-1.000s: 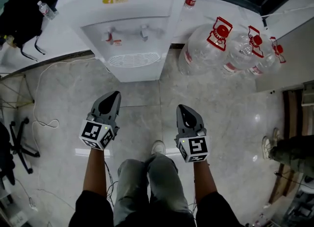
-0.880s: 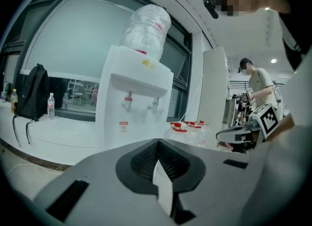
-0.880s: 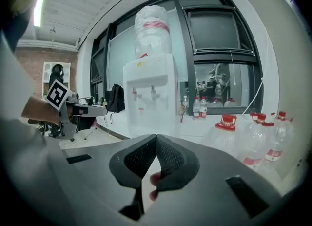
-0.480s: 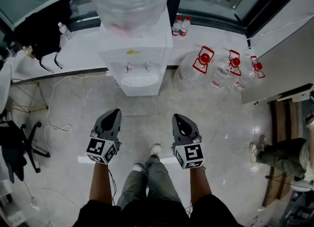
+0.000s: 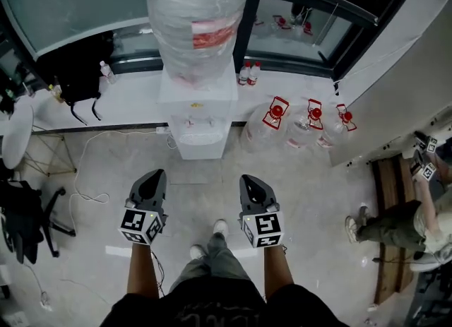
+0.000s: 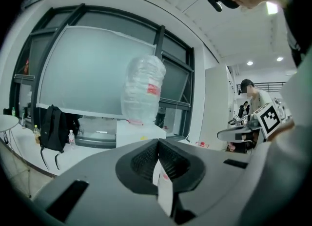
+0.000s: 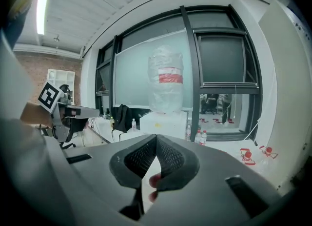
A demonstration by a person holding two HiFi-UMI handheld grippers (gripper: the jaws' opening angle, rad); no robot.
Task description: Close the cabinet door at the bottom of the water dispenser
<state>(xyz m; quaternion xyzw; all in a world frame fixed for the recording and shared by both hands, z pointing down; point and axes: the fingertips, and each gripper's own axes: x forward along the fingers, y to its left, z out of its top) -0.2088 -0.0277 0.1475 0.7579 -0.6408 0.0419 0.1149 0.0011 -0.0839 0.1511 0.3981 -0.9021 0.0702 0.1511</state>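
Note:
The white water dispenser (image 5: pixel 200 117) stands against the window ledge with a large clear bottle (image 5: pixel 200 18) on top. From above its bottom cabinet door cannot be made out. My left gripper (image 5: pixel 154 177) and right gripper (image 5: pixel 251 179) hang side by side over the floor, well short of the dispenser, both pointing at it. Each is shut with nothing between its pads. The left gripper view shows its jaws (image 6: pixel 157 144) closed below the dispenser (image 6: pixel 139 132). In the right gripper view the jaws (image 7: pixel 156 139) also meet, and the dispenser (image 7: pixel 163 122) lies straight ahead.
Three big water jugs (image 5: pixel 296 124) with red caps lie right of the dispenser. A black bag (image 5: pixel 78 75) and small bottles (image 5: pixel 248 73) sit on the ledge. An office chair (image 5: pixel 25 212) stands at the left. A seated person (image 5: pixel 395 220) is at the right, and a cable (image 5: pixel 81 170) trails over the floor.
Both grippers have risen together with the camera. The dispenser now looks smaller and farther off, and its top bottle has come fully into view. The jaws stayed shut.

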